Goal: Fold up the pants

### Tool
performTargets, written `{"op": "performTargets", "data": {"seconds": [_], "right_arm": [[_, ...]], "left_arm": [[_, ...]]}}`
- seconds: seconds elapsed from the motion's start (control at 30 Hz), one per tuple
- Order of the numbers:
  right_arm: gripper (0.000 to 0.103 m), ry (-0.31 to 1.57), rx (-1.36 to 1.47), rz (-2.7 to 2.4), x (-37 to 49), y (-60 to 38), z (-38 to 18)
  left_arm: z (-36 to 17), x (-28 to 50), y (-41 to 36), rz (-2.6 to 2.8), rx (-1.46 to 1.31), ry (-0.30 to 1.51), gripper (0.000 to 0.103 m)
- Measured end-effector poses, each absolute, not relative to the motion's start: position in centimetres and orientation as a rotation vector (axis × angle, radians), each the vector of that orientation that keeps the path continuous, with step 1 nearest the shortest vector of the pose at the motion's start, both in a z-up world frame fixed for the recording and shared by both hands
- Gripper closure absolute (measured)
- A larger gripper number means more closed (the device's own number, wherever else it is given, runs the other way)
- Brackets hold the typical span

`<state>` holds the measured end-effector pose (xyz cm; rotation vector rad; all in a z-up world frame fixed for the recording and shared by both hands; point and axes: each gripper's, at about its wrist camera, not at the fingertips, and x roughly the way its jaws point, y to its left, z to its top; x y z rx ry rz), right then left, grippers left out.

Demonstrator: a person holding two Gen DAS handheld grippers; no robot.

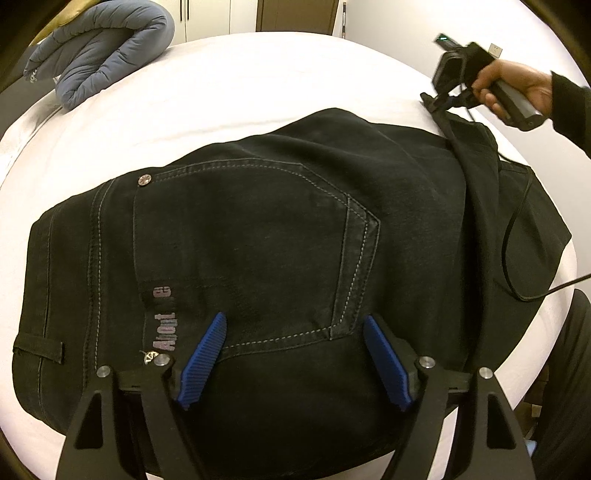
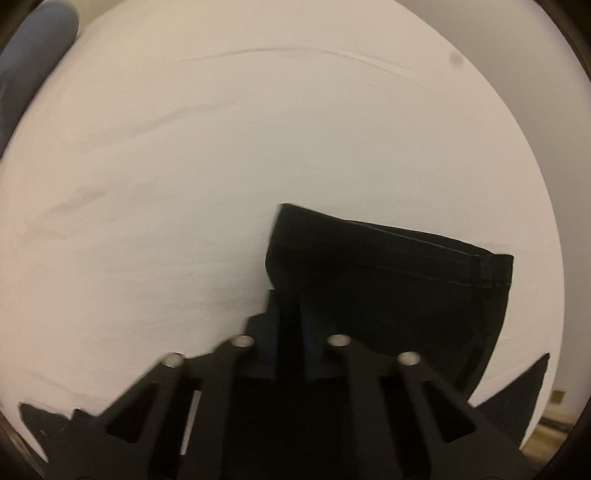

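Black pants [image 1: 266,229] lie on the white bed, back pocket up, waist to the left, with the legs folded over at the right. My left gripper [image 1: 295,332] is open, its blue pads [image 1: 205,354] spread just above the pocket area near the waist. My right gripper [image 1: 437,103] shows in the left wrist view at the far right, held in a hand and shut on the leg end of the pants, lifting it. In the right wrist view the gripper [image 2: 291,295] is shut on the hem of the black pant leg [image 2: 388,280] above the sheet.
A white bed sheet [image 1: 240,92] covers the bed. A rolled blue-grey duvet [image 1: 107,55] lies at the far left corner. A black cable [image 1: 517,236] trails over the folded legs at the right. Wardrobe doors [image 1: 295,14] stand beyond the bed.
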<state>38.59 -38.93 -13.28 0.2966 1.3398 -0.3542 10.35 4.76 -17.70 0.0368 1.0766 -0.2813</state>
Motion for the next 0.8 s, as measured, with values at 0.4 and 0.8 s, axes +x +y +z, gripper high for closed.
{"op": "performTargets", "data": {"seconds": [0.4,0.8], "right_arm": [[0.098,0.670,0.835,-0.299,13.4,-54.1,-3.4],[0.097,0.611,1.289,-0.399,3.2,-59.6,-15.7]], "left_arm": [[-17.6,11.1,4.6,-0.280,0.037,1.101,0.025],[-17.3,13.4,3.2,-0.256,0.052,1.163,0.021]]}}
